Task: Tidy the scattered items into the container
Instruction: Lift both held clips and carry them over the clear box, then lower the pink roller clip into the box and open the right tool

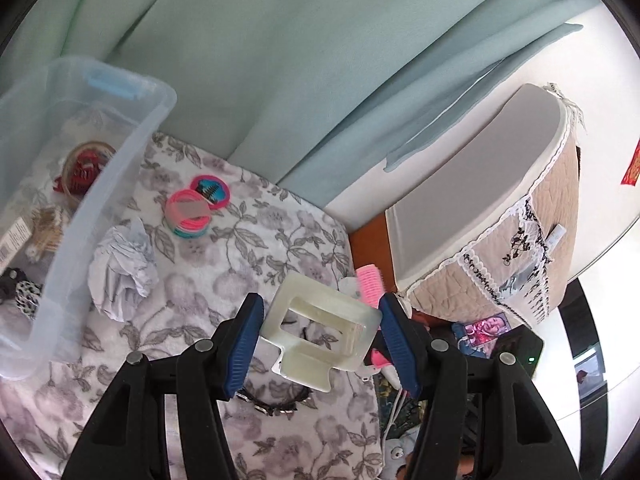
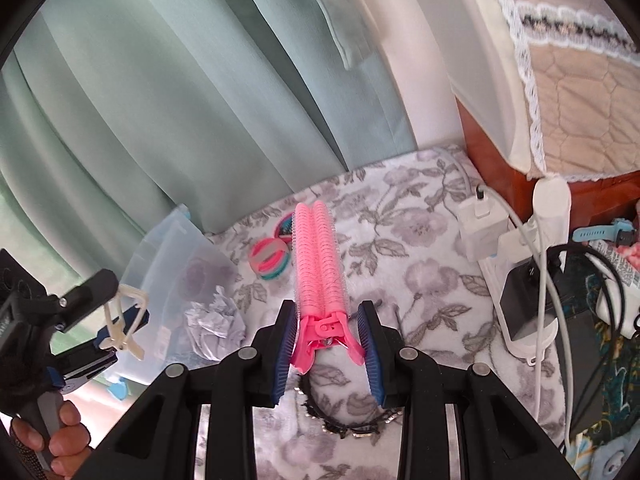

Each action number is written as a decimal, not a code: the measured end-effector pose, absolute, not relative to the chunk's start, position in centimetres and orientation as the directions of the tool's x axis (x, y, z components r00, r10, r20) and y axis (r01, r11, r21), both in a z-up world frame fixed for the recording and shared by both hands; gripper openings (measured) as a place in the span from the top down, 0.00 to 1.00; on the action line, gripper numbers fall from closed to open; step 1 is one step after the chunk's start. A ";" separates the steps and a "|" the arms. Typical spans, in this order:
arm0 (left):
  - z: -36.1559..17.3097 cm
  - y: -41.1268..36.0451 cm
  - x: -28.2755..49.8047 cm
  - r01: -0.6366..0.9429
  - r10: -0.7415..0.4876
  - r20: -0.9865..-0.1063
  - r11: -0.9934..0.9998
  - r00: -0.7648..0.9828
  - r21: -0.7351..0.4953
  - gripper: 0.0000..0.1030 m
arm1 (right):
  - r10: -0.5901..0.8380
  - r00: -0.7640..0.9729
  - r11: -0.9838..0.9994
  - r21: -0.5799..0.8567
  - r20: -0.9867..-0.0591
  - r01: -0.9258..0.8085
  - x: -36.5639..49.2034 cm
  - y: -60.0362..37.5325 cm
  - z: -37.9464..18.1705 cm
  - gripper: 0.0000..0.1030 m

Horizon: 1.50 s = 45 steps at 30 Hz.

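The left gripper point(image 1: 320, 344) is clenched on a cream square hair claw clip point(image 1: 320, 330), pinching it by its two side edges and holding it clear of the floral blanket point(image 1: 248, 240). The right gripper point(image 2: 327, 344) grasps a pink roller clip point(image 2: 318, 268) by its hinged handle end, the long bristled part pointing away above the blanket.

The clear plastic container point(image 1: 120, 184) stands on the blanket to the left, already holding a red claw clip point(image 1: 82, 174) and other small things. Outside it lie a stack of pink and teal hair ties point(image 1: 188, 214), a crumpled paper point(image 1: 120, 268) just beside its wall, and a beaded headband point(image 2: 348, 420) beneath the grippers.

Both held pieces look bound for the container (a judgement, not a sight). To do it well, carry each over the rim before letting go, and release low so light plastic does not bounce out; the long roller clip should go in lengthwise.

The container's near end is cut off by the frame, its contents are blurred through the wall, and most of the headband hides behind the fingers.
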<state>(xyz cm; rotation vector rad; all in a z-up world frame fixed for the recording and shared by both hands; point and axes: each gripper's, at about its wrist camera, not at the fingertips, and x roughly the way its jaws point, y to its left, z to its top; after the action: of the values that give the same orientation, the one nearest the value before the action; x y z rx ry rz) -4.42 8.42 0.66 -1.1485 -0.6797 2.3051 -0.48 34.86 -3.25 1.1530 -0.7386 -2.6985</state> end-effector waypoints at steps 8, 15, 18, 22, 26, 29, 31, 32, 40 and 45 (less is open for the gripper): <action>3.4 6.0 -3.1 -0.184 0.571 -0.552 -0.778 -0.608 -0.601 0.41 | -0.296 -0.763 -0.869 0.493 -0.576 -0.035 1.3 32.8 1.3 0.67; 6.2 3.0 -1.8 -0.190 0.542 -0.509 -0.786 -0.668 -0.588 0.41 | -0.318 -0.808 -0.875 0.482 -0.497 0.048 1.5 29.5 6.3 0.67; 7.7 1.4 -0.9 -0.182 0.498 -0.493 -0.811 -0.714 -0.555 0.41 | -0.336 -0.821 -0.874 0.477 -0.461 0.090 1.9 27.8 8.2 0.67; 8.8 -1.0 0.2 -0.150 0.445 -0.474 -0.829 -0.760 -0.539 0.41 | -0.364 -0.819 -0.880 0.453 -0.443 0.146 2.2 25.3 10.2 0.67; 9.4 -3.4 0.9 -0.120 0.405 -0.458 -0.838 -0.791 -0.533 0.41 | -0.385 -0.819 -0.883 0.429 -0.425 0.192 2.4 23.0 11.9 0.67; 9.7 -4.8 1.1 -0.100 0.380 -0.447 -0.840 -0.809 -0.533 0.41 | -0.399 -0.819 -0.884 0.409 -0.413 0.226 2.7 21.2 12.9 0.67; 9.7 -5.7 1.2 -0.084 0.364 -0.442 -0.840 -0.820 -0.536 0.41 | -0.409 -0.816 -0.886 0.393 -0.408 0.247 2.7 19.8 13.4 0.67; 9.6 -6.2 1.2 -0.076 0.356 -0.440 -0.840 -0.824 -0.538 0.41 | -0.413 -0.814 -0.886 0.385 -0.408 0.258 2.7 19.2 13.6 0.67; 8.5 -10.2 1.1 -0.003 0.297 -0.438 -0.830 -0.849 -0.557 0.41 | -0.446 -0.783 -0.885 0.347 -0.433 0.312 1.7 14.6 13.4 0.67; 7.1 -12.1 0.7 0.043 0.269 -0.456 -0.824 -0.848 -0.565 0.41 | -0.468 -0.747 -0.879 0.332 -0.471 0.341 0.7 11.6 12.5 0.67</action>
<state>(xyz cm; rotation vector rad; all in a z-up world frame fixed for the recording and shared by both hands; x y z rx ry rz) 0.68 -12.06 7.07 -0.8118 -0.8775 2.7711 0.72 11.59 12.52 0.7767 -0.3124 -2.5689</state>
